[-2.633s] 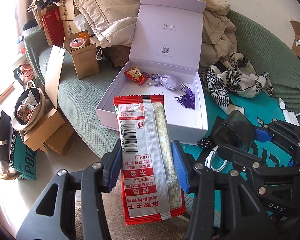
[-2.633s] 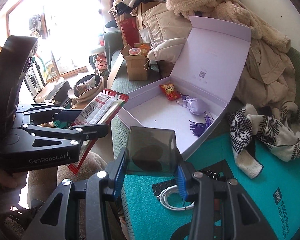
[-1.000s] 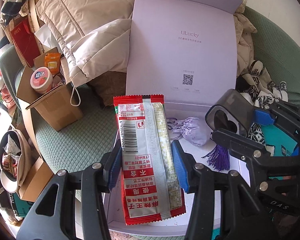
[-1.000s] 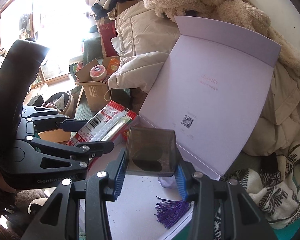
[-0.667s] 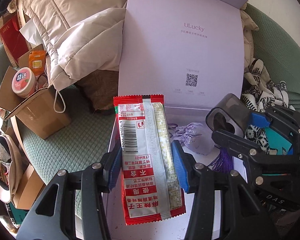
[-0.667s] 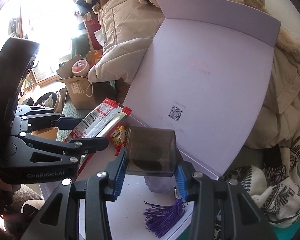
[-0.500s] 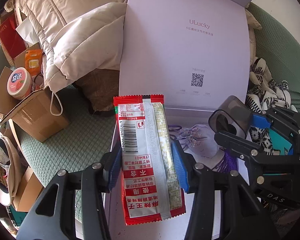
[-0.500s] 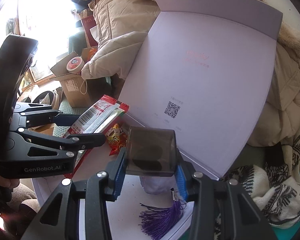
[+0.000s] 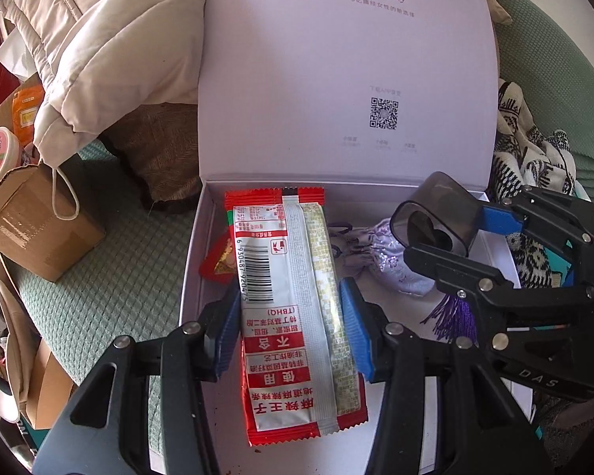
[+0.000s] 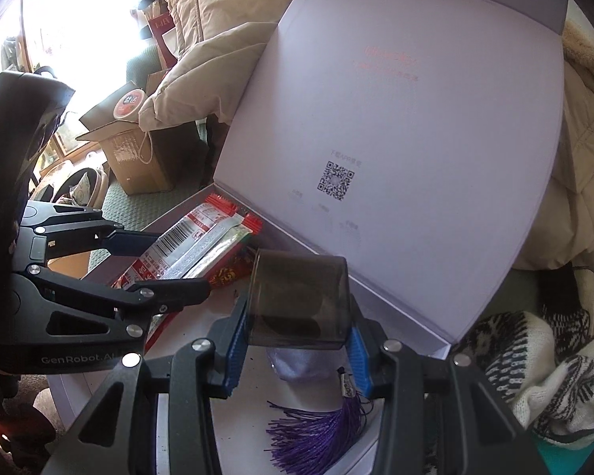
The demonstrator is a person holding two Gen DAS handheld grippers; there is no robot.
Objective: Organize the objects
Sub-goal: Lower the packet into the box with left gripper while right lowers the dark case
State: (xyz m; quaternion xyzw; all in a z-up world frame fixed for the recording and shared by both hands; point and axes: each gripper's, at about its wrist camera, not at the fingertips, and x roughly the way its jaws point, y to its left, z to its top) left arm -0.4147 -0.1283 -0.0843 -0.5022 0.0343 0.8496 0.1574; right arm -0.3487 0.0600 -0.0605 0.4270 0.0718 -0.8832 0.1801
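The left gripper (image 9: 291, 332) is closed on a red snack packet (image 9: 293, 308), clamped across its middle between both blue fingers (image 9: 229, 328) and held lengthwise above the open lavender box (image 9: 194, 261). To the right, the right gripper (image 10: 297, 346) is closed on a smoky plastic case (image 10: 299, 301), seated between its fingers (image 10: 358, 356) over a lavender pouch (image 9: 380, 253) with a purple tassel (image 10: 320, 431) inside the box.

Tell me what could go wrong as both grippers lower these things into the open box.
The grippers and sit close together over the box, so they might bump. The dark cap hangs right above the purple pouch and could land on it. The snack packet may cover the small red wrapper.
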